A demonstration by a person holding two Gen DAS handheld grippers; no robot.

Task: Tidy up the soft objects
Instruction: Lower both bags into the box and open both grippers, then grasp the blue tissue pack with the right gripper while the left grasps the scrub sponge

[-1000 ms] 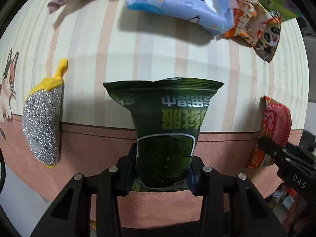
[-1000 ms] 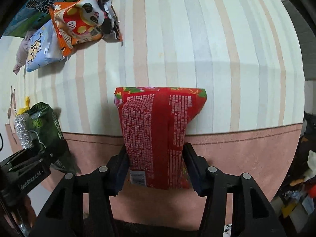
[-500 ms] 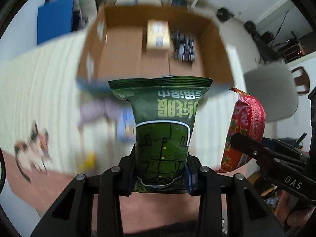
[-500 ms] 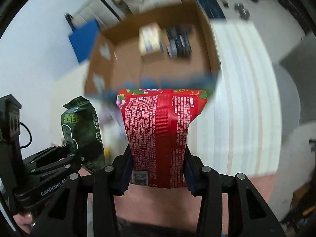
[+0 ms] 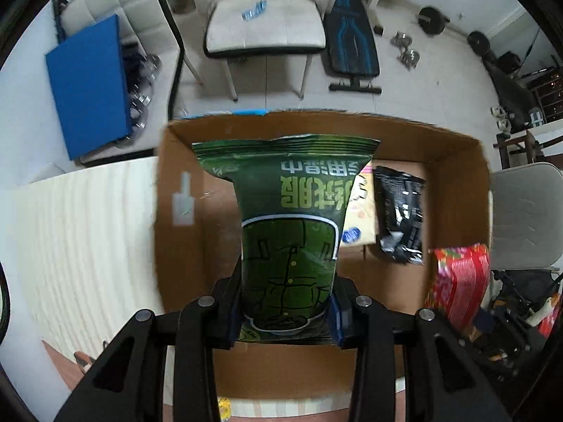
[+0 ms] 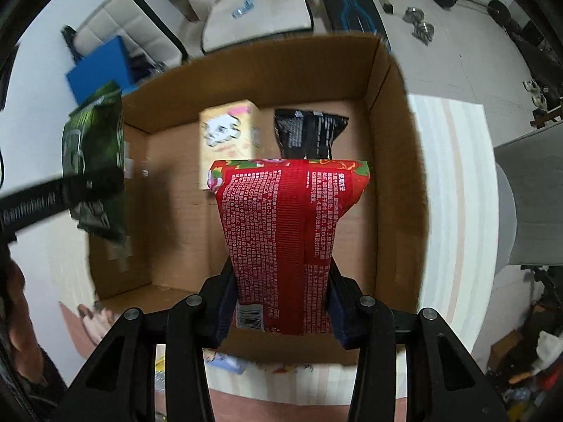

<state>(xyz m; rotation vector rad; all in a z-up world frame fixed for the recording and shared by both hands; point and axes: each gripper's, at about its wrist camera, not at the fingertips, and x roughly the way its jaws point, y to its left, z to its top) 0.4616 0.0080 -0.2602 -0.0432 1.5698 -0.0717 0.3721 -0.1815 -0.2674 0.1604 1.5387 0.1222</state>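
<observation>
**Both packets now over the box**

Above the open brown cardboard box, your left claw is clamped on the lower end of the dark green foil snack packet, which hangs over the box's left half. A second ago that packet was just off the striped bedspread; since then both hands have come up and across, so the carry is done and, by my reading, only the lowering and letting go remain.

Further right on the box floor lie a pale yellow cartoon-printed packet and a black foil packet, side by side, so keep your drops clear of them. Your right claw is clamped on the red printed snack packet, held over the middle-right of the box.

The box sits on the cream and pink striped bedspread, where a few loose packets lie near the box's front edge. Beyond it you have a white floor with a blue flat panel, a white cushioned chair, a black exercise bench and dumbbells.
</observation>
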